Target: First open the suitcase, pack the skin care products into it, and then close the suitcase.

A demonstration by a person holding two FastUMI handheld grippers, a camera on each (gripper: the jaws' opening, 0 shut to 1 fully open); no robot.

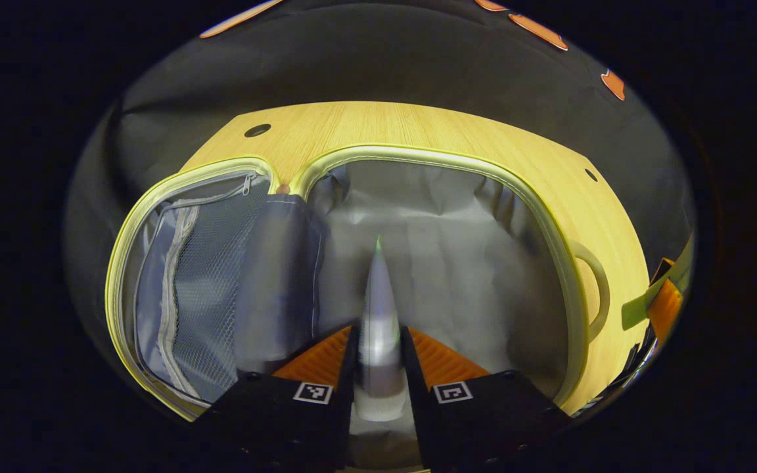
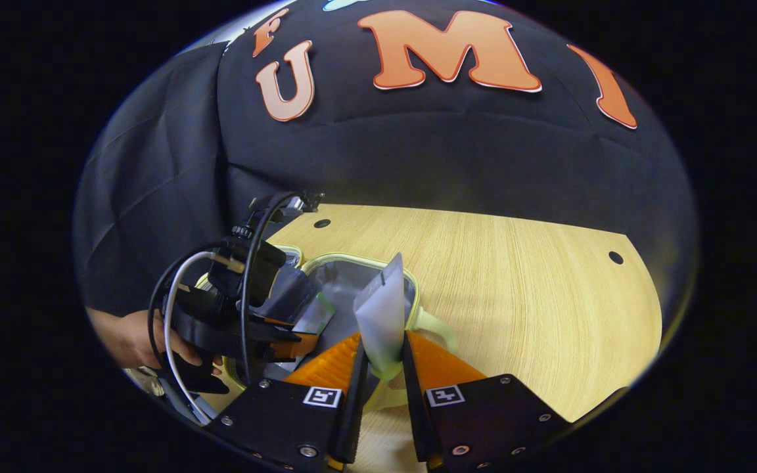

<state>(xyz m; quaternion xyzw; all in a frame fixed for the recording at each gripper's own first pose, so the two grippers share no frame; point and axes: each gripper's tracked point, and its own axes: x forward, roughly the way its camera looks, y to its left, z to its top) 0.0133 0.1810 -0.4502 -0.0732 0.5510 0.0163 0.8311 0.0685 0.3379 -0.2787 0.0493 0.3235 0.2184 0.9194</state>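
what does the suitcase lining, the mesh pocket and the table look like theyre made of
Suitcase lining: thin grey woven fabric, matte, judging by its creases. Mesh pocket: fine grey netting, see-through, with a zip. Table: pale wood or wood-look laminate, smooth, straight grain lines.

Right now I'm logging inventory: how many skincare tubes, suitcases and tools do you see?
Skincare tubes: 2, one in the left tool, one in the right tool
Suitcase: 1, open
Tools: 2
Total: 5

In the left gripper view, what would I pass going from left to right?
Mesh pocket → divider → tube held in the left gripper → suitcase handle.
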